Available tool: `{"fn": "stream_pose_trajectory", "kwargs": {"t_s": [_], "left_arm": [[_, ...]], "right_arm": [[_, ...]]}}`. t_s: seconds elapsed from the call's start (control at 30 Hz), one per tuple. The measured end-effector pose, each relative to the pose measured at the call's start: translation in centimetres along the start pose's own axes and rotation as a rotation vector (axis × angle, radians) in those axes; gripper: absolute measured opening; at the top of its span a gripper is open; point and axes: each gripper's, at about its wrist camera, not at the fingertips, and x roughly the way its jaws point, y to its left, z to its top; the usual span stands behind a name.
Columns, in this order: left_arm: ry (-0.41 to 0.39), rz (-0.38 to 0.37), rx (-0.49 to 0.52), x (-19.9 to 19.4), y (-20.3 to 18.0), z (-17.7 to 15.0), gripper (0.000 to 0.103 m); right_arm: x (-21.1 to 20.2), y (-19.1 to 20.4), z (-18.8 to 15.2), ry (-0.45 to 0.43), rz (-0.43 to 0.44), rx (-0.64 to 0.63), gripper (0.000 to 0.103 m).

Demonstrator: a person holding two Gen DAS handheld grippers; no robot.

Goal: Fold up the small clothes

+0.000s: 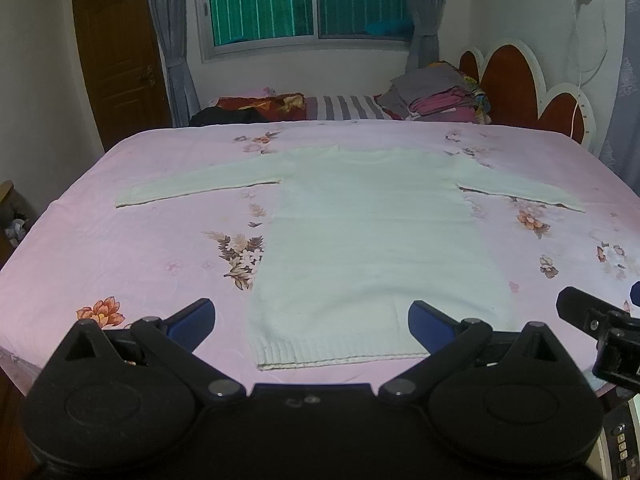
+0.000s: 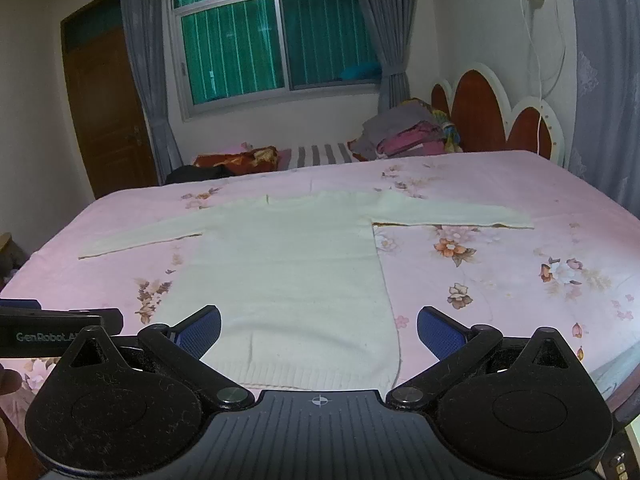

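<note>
Cream knit, one sweater (image 1: 368, 240) lies flat on the pink floral bedsheet (image 1: 132, 248), both sleeves spread out sideways, its ribbed hem nearest the bed's front edge; one left gripper (image 1: 311, 322) hangs over that hem, its two blue-padded fingers (image 1: 192, 322) spread wide and holding nothing; one right gripper (image 2: 319, 330) hangs over the hem's right corner, jaws likewise wide apart and empty; behind the bed stand one window (image 2: 272, 36), two grey curtains (image 2: 140, 52), one brown door (image 2: 104, 100) and one pile of folded clothes (image 2: 404, 136).

A bedroom: brown door (image 1: 120, 56), grey curtains (image 1: 170, 28) flanking a green-lit window (image 1: 304, 0), scalloped red headboard (image 1: 516, 80).
</note>
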Motion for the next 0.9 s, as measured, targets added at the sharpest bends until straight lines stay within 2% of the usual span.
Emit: {"fn": "stream_pose_trajectory", "kwargs": {"t_s": [0.57,0.9], "left_arm": [[0.025,0.022,0.007,2.4,-0.4,0.6,0.103],[0.032,0.02,0.001,5.1,-0.1,2.2,0.103]], "right_arm": [[2.2,-0.4,0.8,0.013,-0.006,0.006,0.103],[4.5,-1.5,1.7,-0.002,-0.068,0.005,0.103]]}}
